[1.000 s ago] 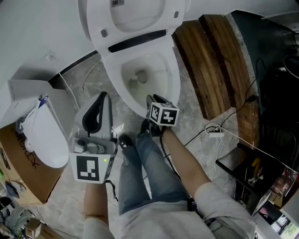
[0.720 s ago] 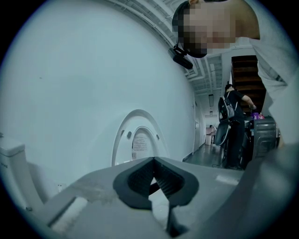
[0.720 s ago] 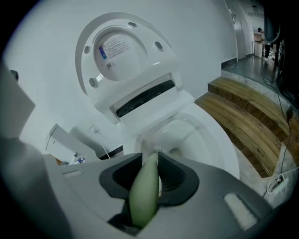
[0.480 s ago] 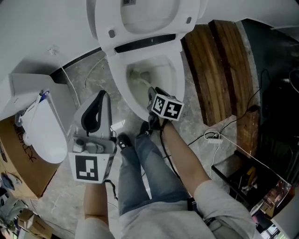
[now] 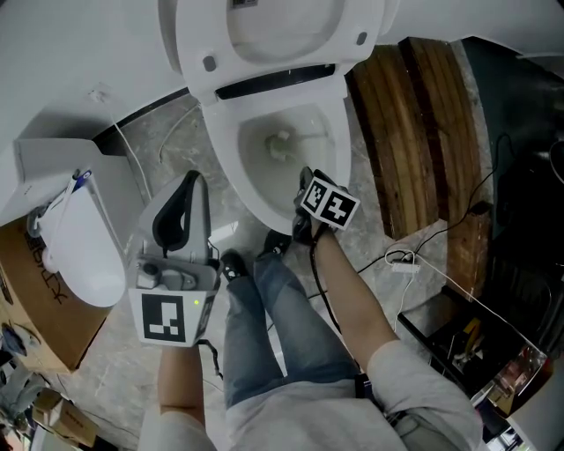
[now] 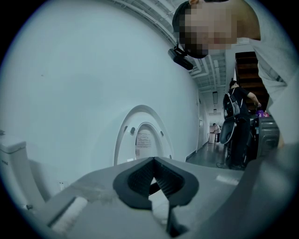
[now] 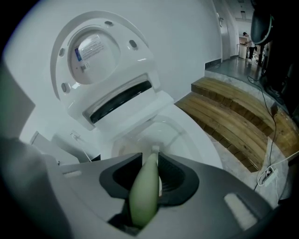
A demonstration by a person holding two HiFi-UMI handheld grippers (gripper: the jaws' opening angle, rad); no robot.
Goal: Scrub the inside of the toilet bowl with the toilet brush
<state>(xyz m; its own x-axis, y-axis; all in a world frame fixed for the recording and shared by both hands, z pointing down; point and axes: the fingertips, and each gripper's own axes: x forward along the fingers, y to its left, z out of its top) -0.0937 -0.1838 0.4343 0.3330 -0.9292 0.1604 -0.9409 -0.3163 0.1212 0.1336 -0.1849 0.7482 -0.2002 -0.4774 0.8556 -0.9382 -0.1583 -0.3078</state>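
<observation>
**Brush held by its handle**

The right gripper (image 7: pixel 150 161) is clamped on the toilet brush (image 7: pixel 144 198) at its smooth green handle. The brush looks light, stiff and probably slippery, so it wants a firm mid-handle hold. Its head is down in the toilet bowl (image 5: pixel 225 167). The left gripper (image 6: pixel 154 172), closed on nothing, hangs aside.

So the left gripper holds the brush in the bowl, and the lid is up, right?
No, the right gripper holds the brush, as the right gripper view shows; the left gripper is shut on nothing. The brush is in the bowl, lid up.
</observation>
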